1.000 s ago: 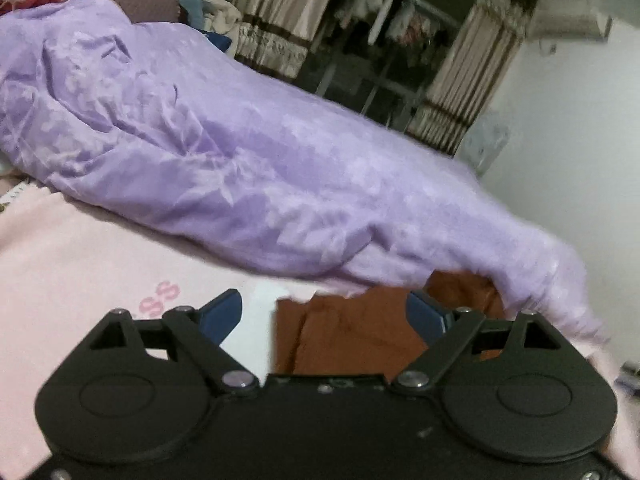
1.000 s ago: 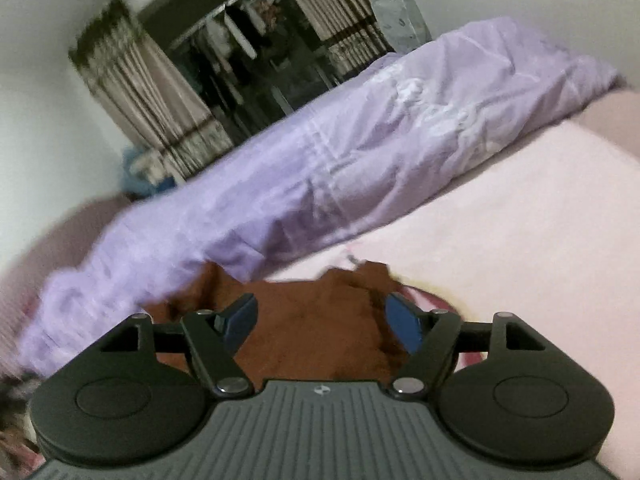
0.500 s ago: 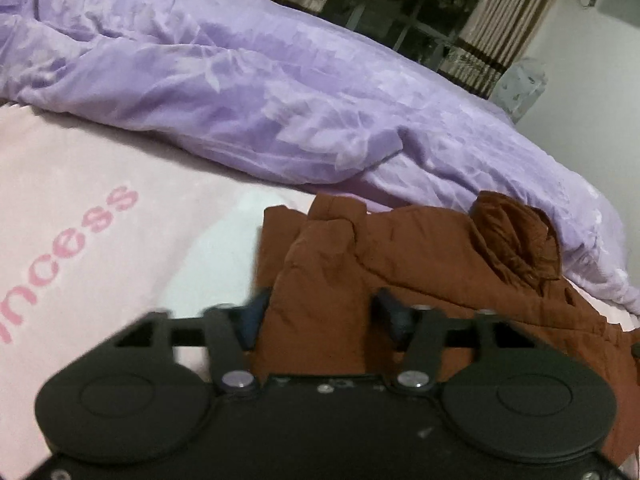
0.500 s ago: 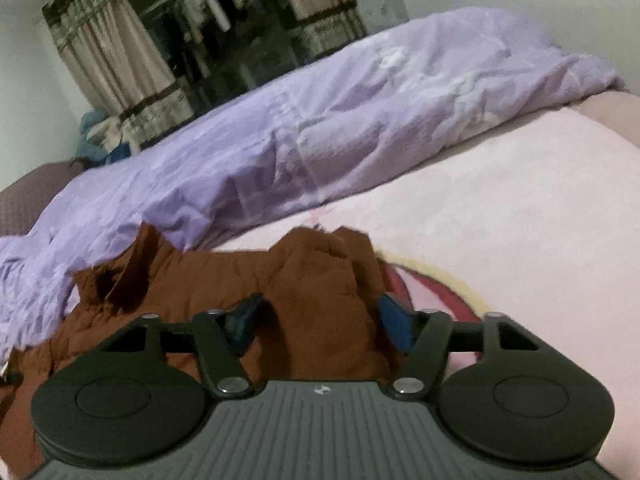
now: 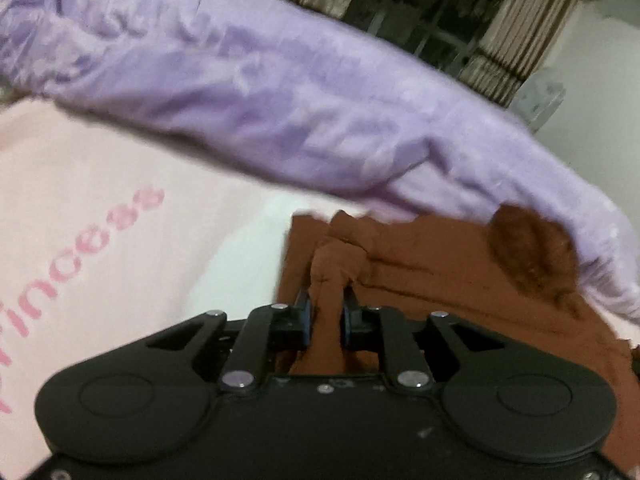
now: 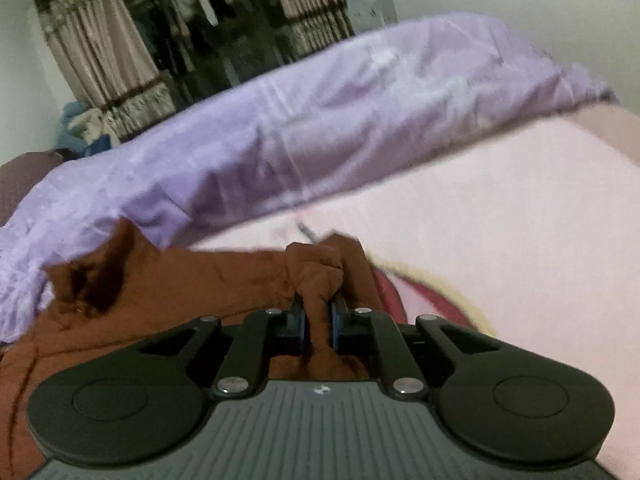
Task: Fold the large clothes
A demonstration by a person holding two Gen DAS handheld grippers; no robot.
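Note:
A brown padded jacket (image 5: 432,276) lies on the pink bed sheet (image 5: 88,208), its hood (image 5: 528,252) toward the purple quilt. My left gripper (image 5: 325,312) is shut on a bunched fold of the jacket at its left edge. In the right wrist view the same jacket (image 6: 192,280) spreads to the left, hood (image 6: 96,276) at far left. My right gripper (image 6: 318,312) is shut on a bunched fold of the jacket at its right edge.
A crumpled purple quilt (image 5: 256,92) runs across the bed behind the jacket, also in the right wrist view (image 6: 328,128). Curtains (image 6: 100,60) and a clothes rail (image 6: 208,4) stand beyond. The sheet carries pink lettering (image 5: 80,256).
Both grippers went from open above the jacket to shut on folds of it. The views are now blurred and tilted.

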